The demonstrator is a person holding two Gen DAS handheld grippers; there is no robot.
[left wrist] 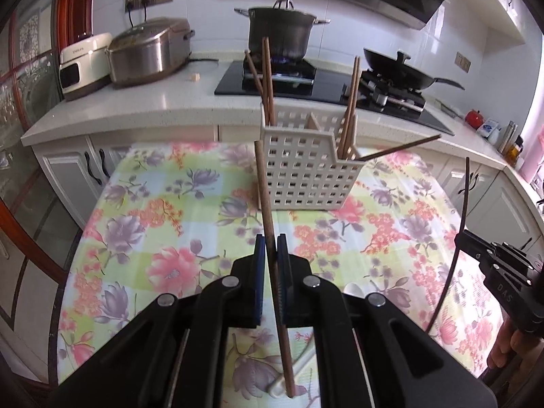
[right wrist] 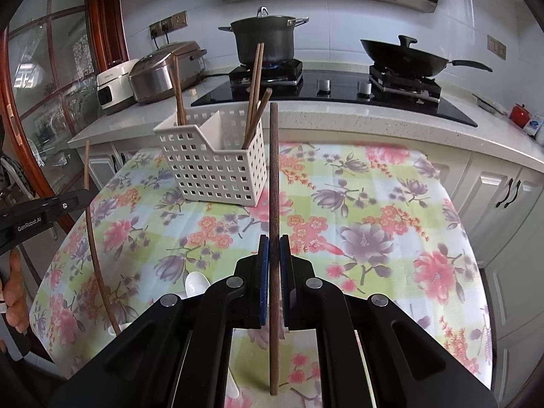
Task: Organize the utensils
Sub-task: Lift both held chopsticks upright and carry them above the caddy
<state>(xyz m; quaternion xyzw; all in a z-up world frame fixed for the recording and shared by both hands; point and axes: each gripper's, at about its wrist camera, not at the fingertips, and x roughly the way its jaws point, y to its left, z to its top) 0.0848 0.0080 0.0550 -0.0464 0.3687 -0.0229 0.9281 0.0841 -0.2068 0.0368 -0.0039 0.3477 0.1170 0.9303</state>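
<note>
Both grippers pinch one chopstick each, upright: left gripper [left wrist: 271, 248] on chopstick [left wrist: 263, 183], right gripper [right wrist: 273, 250] on its own. Basket [right wrist: 210, 166] sits ahead on the table; lift each tip clear of the rim, drop into a chopstick compartment, avoid leaning sticks

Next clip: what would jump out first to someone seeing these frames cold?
Each gripper pinches one upright brown chopstick: the left gripper holds the left chopstick, the right gripper the right chopstick. Beyond them, a white perforated basket stands on the floral tablecloth, chopsticks already leaning in its compartments. Behind, a pot sits on the stove.
</note>
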